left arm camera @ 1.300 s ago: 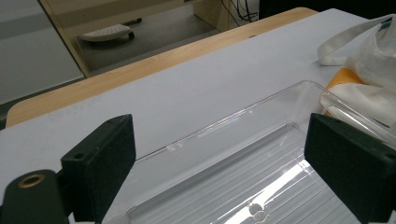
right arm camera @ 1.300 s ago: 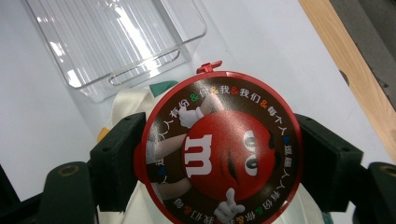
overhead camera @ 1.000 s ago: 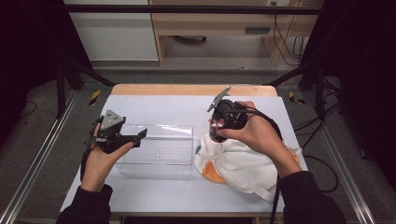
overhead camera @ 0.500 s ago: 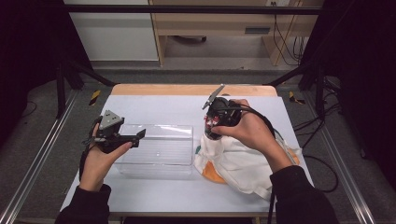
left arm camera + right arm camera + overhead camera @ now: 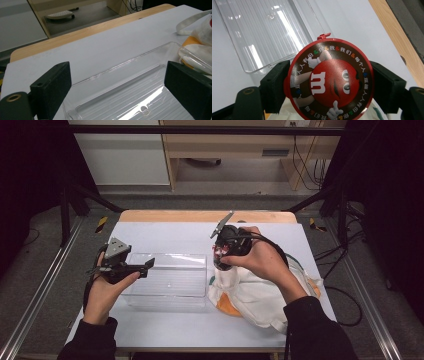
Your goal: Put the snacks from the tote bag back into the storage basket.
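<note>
**Operator:** Currently I have the right gripper (image 5: pixel 329 82) clamped on the round candy container (image 5: pixel 329 80). Both pads press its sides, one on each flank, with the lid facing the gripper's camera. In the high view the container (image 5: pixel 220 254) sits in the jaws just above the near edge of the white cloth bag (image 5: pixel 260 292).

**Supervisor:** Which way does the clear plastic bin lie from it?

**Operator:** The clear plastic bin (image 5: pixel 167 280) lies directly to the left of the held container, just beside the bag, on the white table (image 5: pixel 165 232). Its long axis runs left to right across the table. My right hand (image 5: pixel 262 260) is the nearer one to the bin's right end.

**Supervisor:** Left side status?

**Operator:** The left gripper (image 5: pixel 117 85) hovers over the bin's left end, jaws wide apart, nothing between them.

**Supervisor:** Describe the container.

**Operator:** It has a red rim, a brown lid face, a red cartoon candy figure with a white "m", and a small red tab at the edge.
</note>
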`<state>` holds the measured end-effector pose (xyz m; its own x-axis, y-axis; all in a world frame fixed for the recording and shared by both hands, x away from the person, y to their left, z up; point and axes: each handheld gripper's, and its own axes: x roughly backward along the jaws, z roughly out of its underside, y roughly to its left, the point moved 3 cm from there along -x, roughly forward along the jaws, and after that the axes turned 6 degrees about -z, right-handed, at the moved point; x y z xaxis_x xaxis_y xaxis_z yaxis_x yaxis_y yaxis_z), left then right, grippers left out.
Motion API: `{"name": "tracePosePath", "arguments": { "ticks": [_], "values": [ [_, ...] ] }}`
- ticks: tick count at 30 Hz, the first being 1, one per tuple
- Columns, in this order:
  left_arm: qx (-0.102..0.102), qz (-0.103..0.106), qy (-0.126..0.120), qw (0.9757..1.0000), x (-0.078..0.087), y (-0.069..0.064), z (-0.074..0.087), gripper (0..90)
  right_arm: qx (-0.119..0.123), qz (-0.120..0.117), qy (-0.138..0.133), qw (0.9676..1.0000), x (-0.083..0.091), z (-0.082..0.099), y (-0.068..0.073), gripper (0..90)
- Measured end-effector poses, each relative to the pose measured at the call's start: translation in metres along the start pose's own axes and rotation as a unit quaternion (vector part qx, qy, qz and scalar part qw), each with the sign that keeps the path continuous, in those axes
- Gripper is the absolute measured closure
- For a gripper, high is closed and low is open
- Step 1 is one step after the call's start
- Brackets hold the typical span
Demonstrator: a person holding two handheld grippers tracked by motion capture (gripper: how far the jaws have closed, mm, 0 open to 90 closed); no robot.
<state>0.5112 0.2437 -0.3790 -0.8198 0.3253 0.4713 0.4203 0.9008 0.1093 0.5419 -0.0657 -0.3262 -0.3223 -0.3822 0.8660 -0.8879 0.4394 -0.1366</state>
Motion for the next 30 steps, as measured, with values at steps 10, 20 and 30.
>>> {"name": "tracePosePath", "arguments": {
  "ticks": [10, 20, 30],
  "values": [
    [0.005, -0.002, -0.002, 1.0000, 0.001, 0.002, 0.000, 7.3, 0.011, -0.008, 0.001, 0.9999, -0.009, -0.010, 0.008, 24.5],
    [0.006, -0.001, -0.004, 1.0000, 0.002, 0.004, 0.000, 7.3, 0.018, -0.014, 0.000, 0.9997, -0.018, -0.019, 0.014, 24.5],
    [0.010, -0.003, -0.003, 0.9999, 0.003, 0.007, 0.000, 7.3, 0.027, -0.021, -0.002, 0.9994, -0.022, -0.026, 0.020, 24.5]
  ]
}}
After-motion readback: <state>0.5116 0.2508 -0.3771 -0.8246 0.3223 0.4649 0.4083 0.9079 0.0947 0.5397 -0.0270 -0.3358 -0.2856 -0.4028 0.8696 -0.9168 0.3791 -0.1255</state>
